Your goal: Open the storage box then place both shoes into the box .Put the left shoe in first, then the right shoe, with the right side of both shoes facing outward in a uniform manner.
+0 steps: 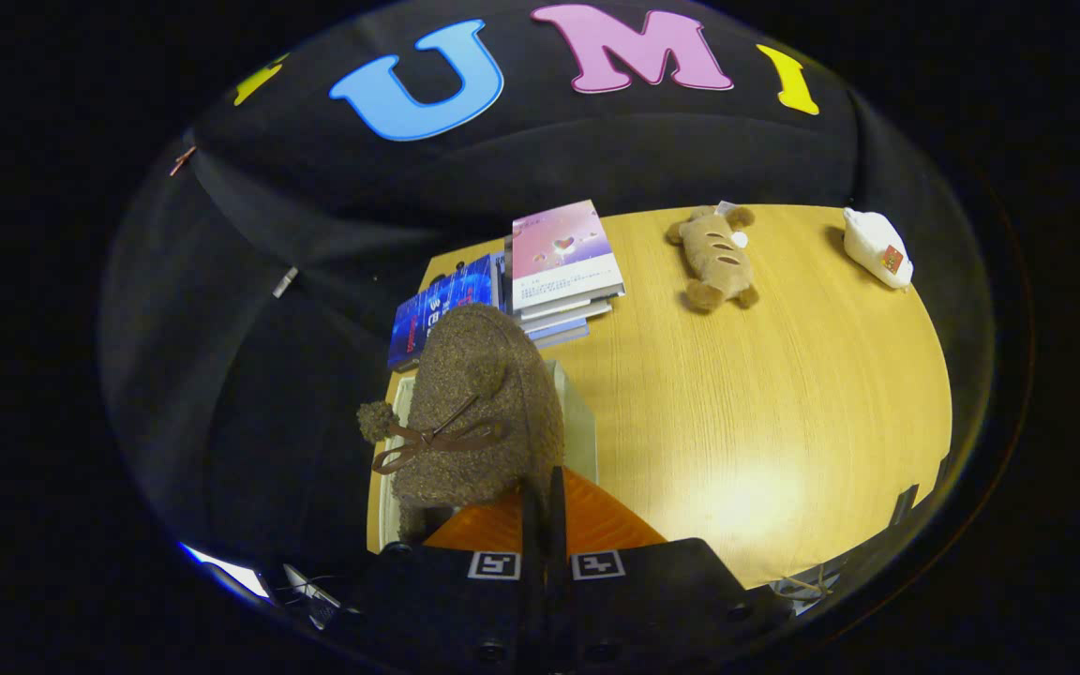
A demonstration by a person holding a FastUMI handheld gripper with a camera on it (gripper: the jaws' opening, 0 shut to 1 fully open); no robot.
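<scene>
A brown fuzzy shoe (479, 403) with a dark bow and small pom-poms hangs toe-forward just ahead of my fingers. My gripper (545, 483) is shut, its two fingers nearly together and pinching the shoe's rear edge. Under the shoe stands the pale storage box (582, 422) at the near left end of the wooden table (784, 403). Its walls show on both sides of the shoe. The shoe hides the box's inside, so I cannot tell what lies in it.
Beyond the box lies a stack of books (563, 262), with a blue book (437, 314) beside it. A tan plush toy (716, 258) lies farther along the table, and a white object (877, 248) sits at the far right corner. Black cloth walls the booth.
</scene>
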